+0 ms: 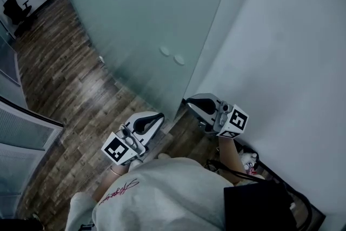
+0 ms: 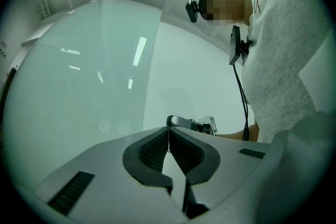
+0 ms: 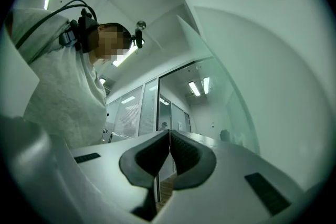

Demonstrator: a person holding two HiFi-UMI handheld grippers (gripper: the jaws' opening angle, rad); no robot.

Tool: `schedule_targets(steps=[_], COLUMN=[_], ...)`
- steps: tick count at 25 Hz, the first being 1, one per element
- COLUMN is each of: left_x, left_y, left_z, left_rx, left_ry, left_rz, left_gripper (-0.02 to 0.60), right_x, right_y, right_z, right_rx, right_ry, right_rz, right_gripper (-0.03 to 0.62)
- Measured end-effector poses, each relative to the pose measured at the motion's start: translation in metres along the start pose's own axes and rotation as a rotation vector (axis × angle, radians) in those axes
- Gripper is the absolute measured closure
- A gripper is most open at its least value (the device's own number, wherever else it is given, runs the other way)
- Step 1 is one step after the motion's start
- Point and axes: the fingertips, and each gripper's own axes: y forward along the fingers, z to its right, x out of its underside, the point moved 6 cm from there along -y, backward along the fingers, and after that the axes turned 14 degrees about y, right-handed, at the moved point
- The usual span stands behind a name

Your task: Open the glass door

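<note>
Left claw (image 1: 157,116): clenched, pads tip to tip, nothing between them (clear in the left gripper view (image 2: 168,134)). Right claw (image 1: 193,101): same, shut on air (image 3: 169,136).

Neither claw touches anything. The frosted glass door (image 1: 135,19) stands just ahead of both. Its near vertical edge runs down between the two claws, so left claw is on the room side of the pane and right claw sits in the wedge between the pane and the white wall (image 1: 281,62). Two round fittings (image 1: 172,55) sit on the glass ahead of and above the claws; can't tell if they carry a handle.

Past the left claw: pane fills that view (image 2: 79,76), right claw visible just beyond its tips (image 2: 191,123). Past the right claw: glass to its right (image 3: 231,107), corridor with glazed offices further out. Wood floor (image 1: 65,78) off to the left claw's far side.

Status, my read: the pane stands at an angle to the wall with a free edge, so it looks swung off closed. Fits either a door mid-swing or one already opened; can't settle which. No grip or push on it now.
</note>
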Motion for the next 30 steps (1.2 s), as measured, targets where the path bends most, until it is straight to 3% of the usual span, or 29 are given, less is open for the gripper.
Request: schedule_targets(steps=[5, 21, 25, 30], left_x=[0.012, 0.024, 0.021, 0.018], left_y=[-0.004, -0.005, -0.002, -0.001], left_z=[-0.002, 0.004, 0.004, 0.006], left_rx=[-0.002, -0.038, -0.047, -0.055], left_ry=[-0.013, -0.029, -0.024, -0.011], left_rz=[0.0, -0.015, -0.007, -0.003], left_gripper=[0.563, 0.563, 0.563, 0.563], right_x=[0.02, 0.042, 0.038, 0.037], right_y=[0.017, 0.031, 0.031, 0.029], right_z=[-0.013, -0.022, -0.024, -0.022], right_rx=[-0.008, -0.067, -0.087, -0.041], right_ry=[-0.034, -0.06, -0.066, -0.085], right_rz=[-0.08, -0.154, -0.128, -0.191], right_gripper=[0.576, 0.576, 0.576, 0.576])
